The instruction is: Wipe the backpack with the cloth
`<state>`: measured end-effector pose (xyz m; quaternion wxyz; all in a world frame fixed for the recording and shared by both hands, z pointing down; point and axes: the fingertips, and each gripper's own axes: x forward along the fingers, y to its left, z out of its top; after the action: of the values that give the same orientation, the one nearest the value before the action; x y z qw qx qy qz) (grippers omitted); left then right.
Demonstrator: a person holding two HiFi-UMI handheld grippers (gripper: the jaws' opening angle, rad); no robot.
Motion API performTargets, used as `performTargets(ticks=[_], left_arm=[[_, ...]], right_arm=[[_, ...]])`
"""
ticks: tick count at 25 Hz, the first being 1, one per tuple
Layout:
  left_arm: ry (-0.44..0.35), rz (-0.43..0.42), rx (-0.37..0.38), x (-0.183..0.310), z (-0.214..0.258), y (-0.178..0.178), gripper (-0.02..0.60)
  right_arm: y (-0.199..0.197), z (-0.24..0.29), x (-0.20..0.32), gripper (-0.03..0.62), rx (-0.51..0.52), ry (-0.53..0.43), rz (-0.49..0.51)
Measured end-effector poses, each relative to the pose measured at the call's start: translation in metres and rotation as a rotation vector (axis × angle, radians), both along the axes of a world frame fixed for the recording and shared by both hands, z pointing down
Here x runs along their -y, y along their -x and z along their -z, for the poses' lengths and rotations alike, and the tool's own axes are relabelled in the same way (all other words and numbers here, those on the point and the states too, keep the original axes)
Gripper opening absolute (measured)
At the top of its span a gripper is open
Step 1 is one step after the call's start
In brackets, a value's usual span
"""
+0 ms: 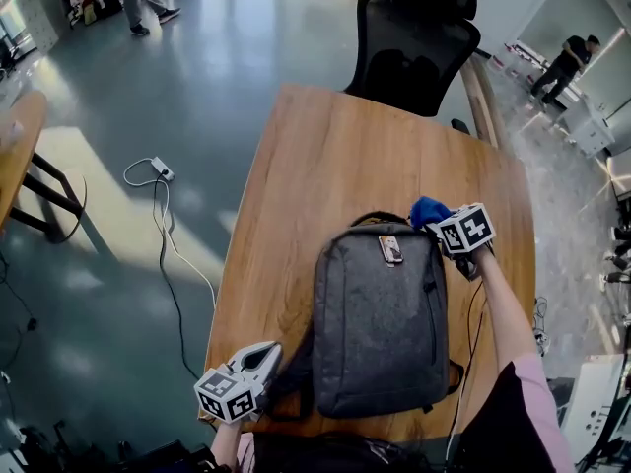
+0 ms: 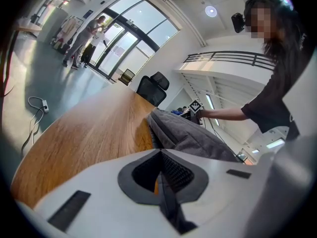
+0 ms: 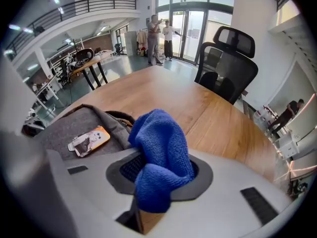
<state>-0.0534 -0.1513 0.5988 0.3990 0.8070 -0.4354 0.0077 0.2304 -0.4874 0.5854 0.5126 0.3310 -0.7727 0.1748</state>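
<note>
My right claw (image 1: 446,229) pinches the blue cloth (image 3: 161,157), soft, light and bunched, by the backpack (image 1: 380,323) top corner. Left claw (image 2: 159,182) is clamped on what looks like its strap (image 2: 172,209). The backpack lies flat on the table (image 1: 335,156), floppy fabric that likely slides, so anchor it by the strap.

Blue cloth (image 3: 161,152), grey backpack (image 1: 380,323) with orange-white tag (image 1: 390,249), brown wood-grain table (image 1: 325,156), black chair (image 1: 414,37)

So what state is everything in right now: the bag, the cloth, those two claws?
backpack: lying flat on the table, front up.
cloth: bunched, clamped in the right gripper.
right gripper: shut on the cloth.
left gripper: shut on a strap.
chair: empty.
</note>
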Motion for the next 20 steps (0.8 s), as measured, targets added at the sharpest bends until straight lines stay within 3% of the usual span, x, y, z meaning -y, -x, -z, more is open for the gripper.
performTargets(ticks=[8, 20], left_arm=[[-0.011, 0.044, -0.027, -0.001, 0.003, 0.011, 0.0], [-0.04, 0.074, -0.045, -0.007, 0.004, 0.017, 0.0]], right_arm=[[0.055, -0.002, 0.0, 0.123, -0.028, 0.036, 0.112], [0.173, -0.007, -0.034, 0.121, -0.025, 0.059, 0.346]])
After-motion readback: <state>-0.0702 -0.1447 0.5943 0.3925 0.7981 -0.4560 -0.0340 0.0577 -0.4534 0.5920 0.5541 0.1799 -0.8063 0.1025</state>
